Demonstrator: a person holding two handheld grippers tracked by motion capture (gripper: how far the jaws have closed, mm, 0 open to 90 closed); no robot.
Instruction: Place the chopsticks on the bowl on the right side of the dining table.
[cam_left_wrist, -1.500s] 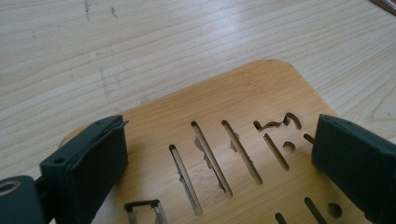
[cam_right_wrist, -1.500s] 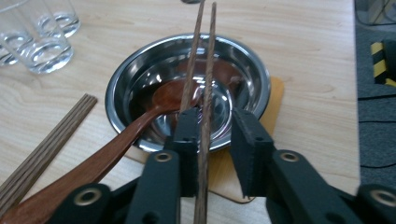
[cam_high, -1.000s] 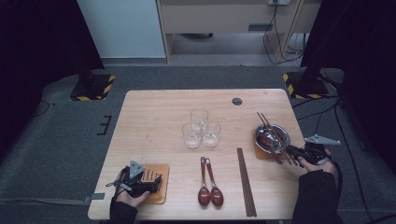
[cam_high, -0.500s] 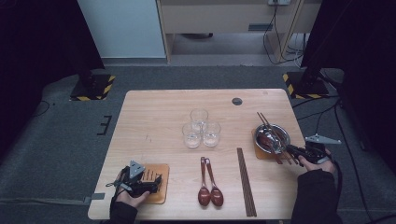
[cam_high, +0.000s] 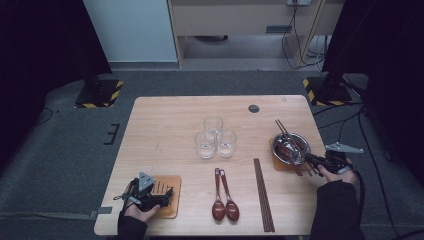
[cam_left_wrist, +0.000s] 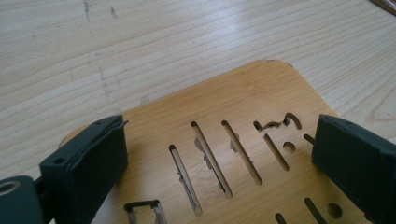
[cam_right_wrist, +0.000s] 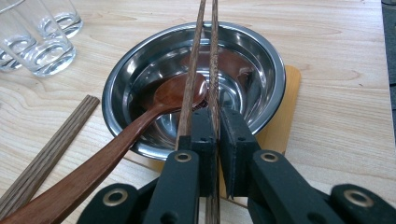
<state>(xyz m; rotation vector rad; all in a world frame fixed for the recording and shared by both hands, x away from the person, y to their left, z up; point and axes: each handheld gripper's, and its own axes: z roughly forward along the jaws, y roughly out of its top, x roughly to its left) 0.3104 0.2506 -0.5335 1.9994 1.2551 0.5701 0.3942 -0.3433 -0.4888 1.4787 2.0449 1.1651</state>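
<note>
On the counter, a steel bowl sits on a wooden mat holding a wooden spoon. The right tongs are clamped on a pair of chopsticks lying across that bowl. The left tongs stand apart over a slotted coaster.

We see a pair of dark, grained wooden chopsticks lying side by side across the rim of a polished steel bowl, their near ends pinched between black jaws. Inside the bowl rests a reddish-brown wooden spoon, its handle slanting out over the near rim. The bowl sits on a pale bamboo coaster at the table's right edge.
</note>
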